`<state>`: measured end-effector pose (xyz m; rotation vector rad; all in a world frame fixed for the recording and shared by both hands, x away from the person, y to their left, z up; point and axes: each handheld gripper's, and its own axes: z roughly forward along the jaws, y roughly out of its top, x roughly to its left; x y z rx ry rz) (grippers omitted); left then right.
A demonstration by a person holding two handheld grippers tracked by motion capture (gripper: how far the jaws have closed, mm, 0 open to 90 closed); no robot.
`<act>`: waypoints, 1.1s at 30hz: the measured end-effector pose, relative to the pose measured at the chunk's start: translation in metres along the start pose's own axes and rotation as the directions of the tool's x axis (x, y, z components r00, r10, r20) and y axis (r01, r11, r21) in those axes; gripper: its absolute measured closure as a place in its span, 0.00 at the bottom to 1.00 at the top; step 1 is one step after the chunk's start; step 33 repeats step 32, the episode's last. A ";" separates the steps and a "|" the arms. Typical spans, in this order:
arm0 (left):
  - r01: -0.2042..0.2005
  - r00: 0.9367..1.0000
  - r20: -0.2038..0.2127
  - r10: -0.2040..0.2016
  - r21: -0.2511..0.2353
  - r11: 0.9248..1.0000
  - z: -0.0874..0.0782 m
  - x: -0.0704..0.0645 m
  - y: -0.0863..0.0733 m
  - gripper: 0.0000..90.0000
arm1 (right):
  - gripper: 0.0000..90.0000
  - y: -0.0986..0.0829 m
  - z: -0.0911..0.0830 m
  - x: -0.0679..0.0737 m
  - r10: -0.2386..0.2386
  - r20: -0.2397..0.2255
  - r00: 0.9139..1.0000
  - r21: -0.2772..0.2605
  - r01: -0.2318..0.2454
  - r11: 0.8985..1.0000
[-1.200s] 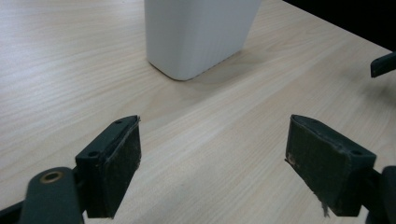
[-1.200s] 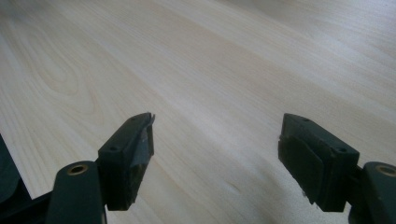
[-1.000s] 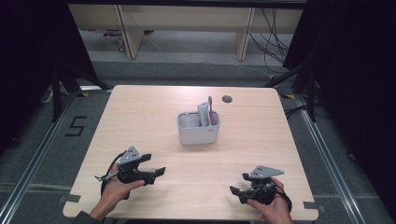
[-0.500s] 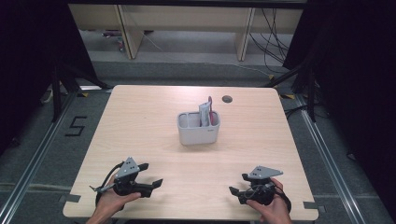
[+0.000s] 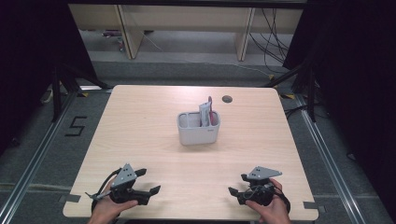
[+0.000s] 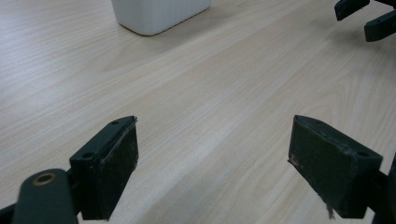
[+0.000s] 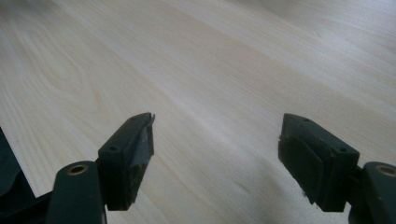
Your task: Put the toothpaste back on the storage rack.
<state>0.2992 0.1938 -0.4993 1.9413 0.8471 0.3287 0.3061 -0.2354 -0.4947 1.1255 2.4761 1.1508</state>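
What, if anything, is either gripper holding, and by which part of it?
Nothing is held. The left gripper and the right gripper are both open over bare table, apart from the white caddy.

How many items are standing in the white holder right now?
2: a grey-white tube and a red stick behind it, both in the right section of the holder. Shorter items could be hidden inside.

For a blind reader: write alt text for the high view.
A white caddy holding a tube and a red-handled item stands mid-table. Near the front edge, the left hand-held gripper and right hand-held gripper rest open, empty.
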 end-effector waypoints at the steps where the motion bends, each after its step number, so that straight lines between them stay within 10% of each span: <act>1: -0.003 1.000 -0.002 0.003 0.002 1.000 -0.001 0.000 0.000 0.17 | 0.31 0.000 0.000 -0.001 -0.018 -0.009 1.000 0.003 0.018 1.000; 33: -0.029 0.999 -0.033 0.031 0.052 0.998 -0.009 -0.012 -0.013 0.17 | 0.31 0.000 0.001 0.001 -0.011 0.014 1.000 -0.001 0.011 1.000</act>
